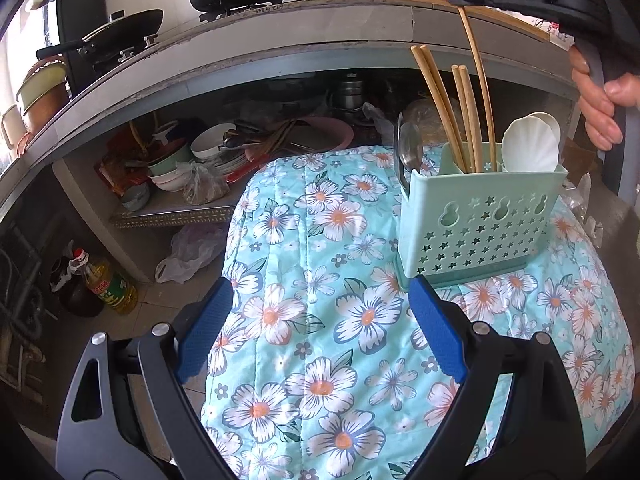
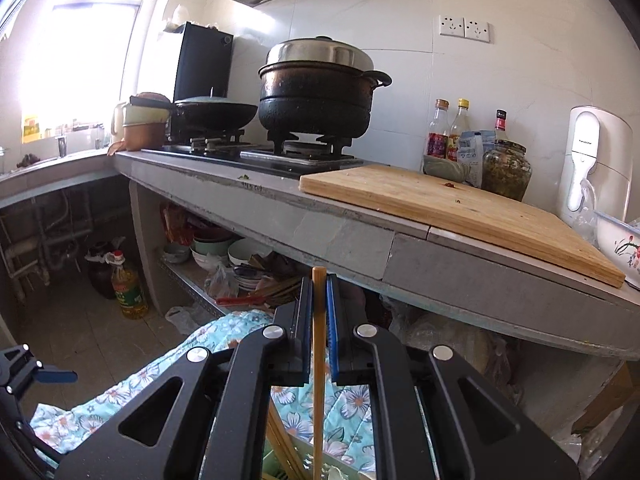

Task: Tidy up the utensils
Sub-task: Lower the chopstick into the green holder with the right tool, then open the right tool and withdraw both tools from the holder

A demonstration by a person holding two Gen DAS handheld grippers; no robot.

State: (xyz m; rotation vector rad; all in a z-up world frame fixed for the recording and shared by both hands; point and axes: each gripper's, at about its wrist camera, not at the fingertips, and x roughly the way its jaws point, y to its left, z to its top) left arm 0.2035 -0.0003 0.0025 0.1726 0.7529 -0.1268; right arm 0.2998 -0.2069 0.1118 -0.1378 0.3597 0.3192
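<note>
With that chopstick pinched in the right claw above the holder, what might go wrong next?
The chopstick is pinched near its top end by the right claw, so its long free end may swing and miss the slot. It might also knock the chopsticks already standing in the light green holder, or tip it.

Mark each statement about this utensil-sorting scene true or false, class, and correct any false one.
1. The right gripper is shut on a chopstick. True.
2. The left gripper holds a spoon. False: it is open and empty.
3. The green caddy stands on the flowered cloth. True.
4. The caddy holds only chopsticks. False: a white spoon and a metal spoon are in it too.
</note>
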